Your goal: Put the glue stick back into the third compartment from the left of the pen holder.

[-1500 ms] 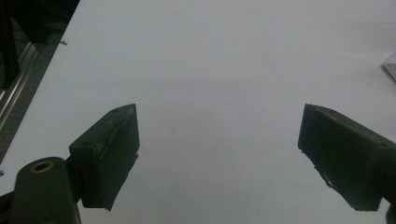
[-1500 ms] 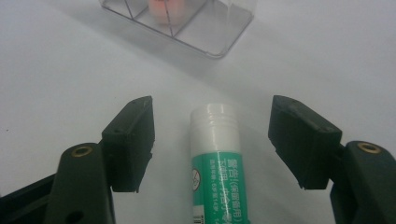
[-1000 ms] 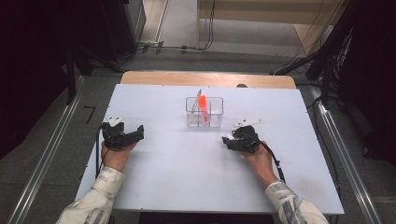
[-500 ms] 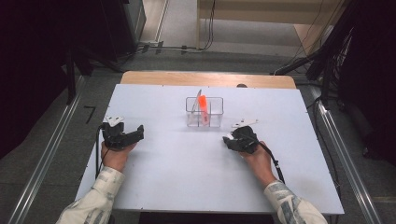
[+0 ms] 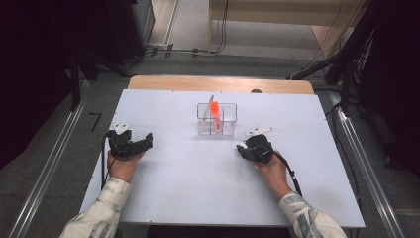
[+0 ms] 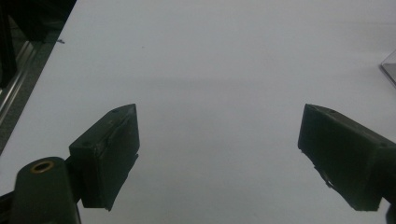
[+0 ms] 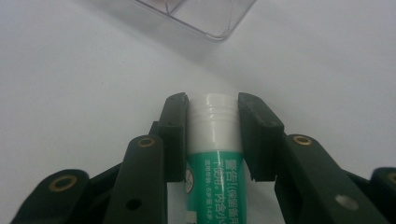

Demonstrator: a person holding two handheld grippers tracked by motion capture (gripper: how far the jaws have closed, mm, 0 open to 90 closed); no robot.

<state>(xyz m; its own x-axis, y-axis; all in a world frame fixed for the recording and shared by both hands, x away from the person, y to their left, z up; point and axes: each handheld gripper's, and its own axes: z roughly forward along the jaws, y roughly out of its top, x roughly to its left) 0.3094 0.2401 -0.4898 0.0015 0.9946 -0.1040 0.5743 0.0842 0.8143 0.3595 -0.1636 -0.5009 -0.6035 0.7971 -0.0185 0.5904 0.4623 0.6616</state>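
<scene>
Left gripper: rests on the white table near its left edge, jaws spread wide with nothing between them. Centre rear: clear plastic compartment box containing an orange tool. Right gripper: jaws have just been closing and now clamp a green-and-white glue stick tube, lying on the table near the box.

On the table, the left gripper rests toward the left edge and the right gripper well apart to its right. The compartmented box stands between them, farther from the person, with upright items inside, apparently two. A tube lies between the right gripper's jaws, the box's corner just beyond its tip.
</scene>
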